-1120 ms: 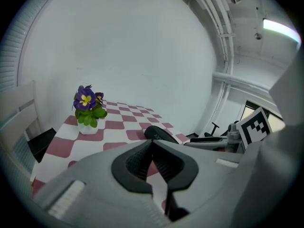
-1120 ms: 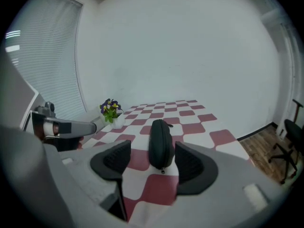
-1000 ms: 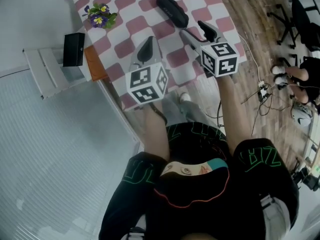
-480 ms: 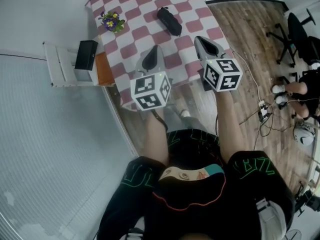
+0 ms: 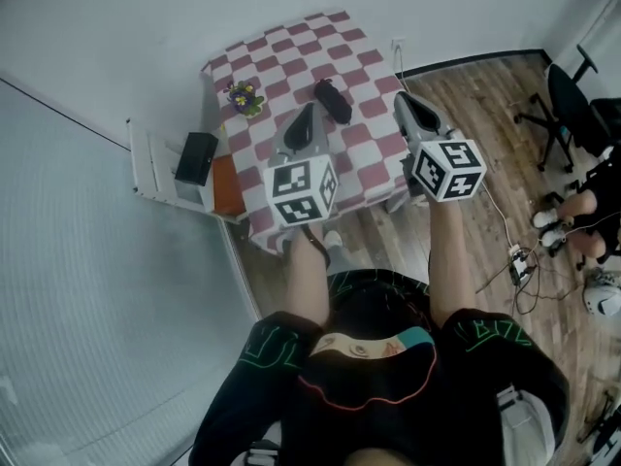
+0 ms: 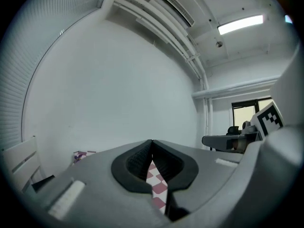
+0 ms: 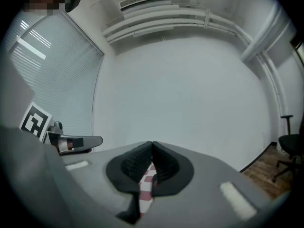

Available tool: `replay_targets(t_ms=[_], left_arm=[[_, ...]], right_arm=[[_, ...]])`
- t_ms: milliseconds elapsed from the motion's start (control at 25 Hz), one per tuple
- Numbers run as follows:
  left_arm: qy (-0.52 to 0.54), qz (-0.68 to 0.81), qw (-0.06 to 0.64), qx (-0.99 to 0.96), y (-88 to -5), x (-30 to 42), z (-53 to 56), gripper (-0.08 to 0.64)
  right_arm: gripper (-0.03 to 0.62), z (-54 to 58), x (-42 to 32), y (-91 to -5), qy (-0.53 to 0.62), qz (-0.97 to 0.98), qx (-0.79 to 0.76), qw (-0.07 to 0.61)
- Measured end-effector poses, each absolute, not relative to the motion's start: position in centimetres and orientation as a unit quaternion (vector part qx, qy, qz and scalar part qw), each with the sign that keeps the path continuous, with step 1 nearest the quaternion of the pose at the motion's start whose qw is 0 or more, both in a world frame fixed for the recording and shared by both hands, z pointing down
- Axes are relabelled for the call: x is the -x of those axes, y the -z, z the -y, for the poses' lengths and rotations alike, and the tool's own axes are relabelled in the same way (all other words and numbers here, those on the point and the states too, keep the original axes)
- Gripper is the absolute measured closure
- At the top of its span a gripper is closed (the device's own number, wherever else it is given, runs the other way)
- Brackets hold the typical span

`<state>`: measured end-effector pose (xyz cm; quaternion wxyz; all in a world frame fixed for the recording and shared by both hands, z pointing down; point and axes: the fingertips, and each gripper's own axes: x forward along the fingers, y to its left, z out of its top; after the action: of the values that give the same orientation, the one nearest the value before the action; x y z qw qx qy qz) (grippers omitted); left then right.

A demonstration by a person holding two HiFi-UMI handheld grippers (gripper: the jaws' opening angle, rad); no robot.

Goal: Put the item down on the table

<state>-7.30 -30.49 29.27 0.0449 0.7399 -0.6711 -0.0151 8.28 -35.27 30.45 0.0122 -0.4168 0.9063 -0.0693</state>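
Observation:
The item, a long black case (image 5: 333, 102), lies on the table with the pink and white checked cloth (image 5: 374, 158), far below both grippers in the head view. My left gripper (image 5: 308, 110) is shut and holds nothing. My right gripper (image 5: 401, 98) is also shut and empty; its jaws have just closed with nothing between them. In the left gripper view the left gripper (image 6: 151, 142) has its pads together, with the cloth (image 6: 159, 190) showing underneath. In the right gripper view the right gripper (image 7: 152, 144) is closed the same way. Both point level at a white wall.
A small pot of purple and yellow flowers (image 5: 245, 96) stands on the table's far left. Left of the table are a white rack (image 5: 150, 168), a black box (image 5: 196, 158) and an orange panel (image 5: 225, 184). An office chair (image 5: 568, 105) and cables (image 5: 519, 260) sit on the wooden floor at right.
Both grippers have risen well above the table, which now looks smaller and farther off. The right jaws, open over the case a second ago, are now shut. The case stays on the cloth.

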Motion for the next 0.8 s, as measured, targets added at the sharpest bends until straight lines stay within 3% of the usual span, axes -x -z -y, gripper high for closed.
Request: replay_targets(t_ms=[800], left_arm=[[0.029,0.684,-0.03,-0.728,-25.0,5.4,30.2,0.551]], right_arm=[[0.589,35.6,-9.9,-27.0,0.03,-0.901,0.431,0.033]])
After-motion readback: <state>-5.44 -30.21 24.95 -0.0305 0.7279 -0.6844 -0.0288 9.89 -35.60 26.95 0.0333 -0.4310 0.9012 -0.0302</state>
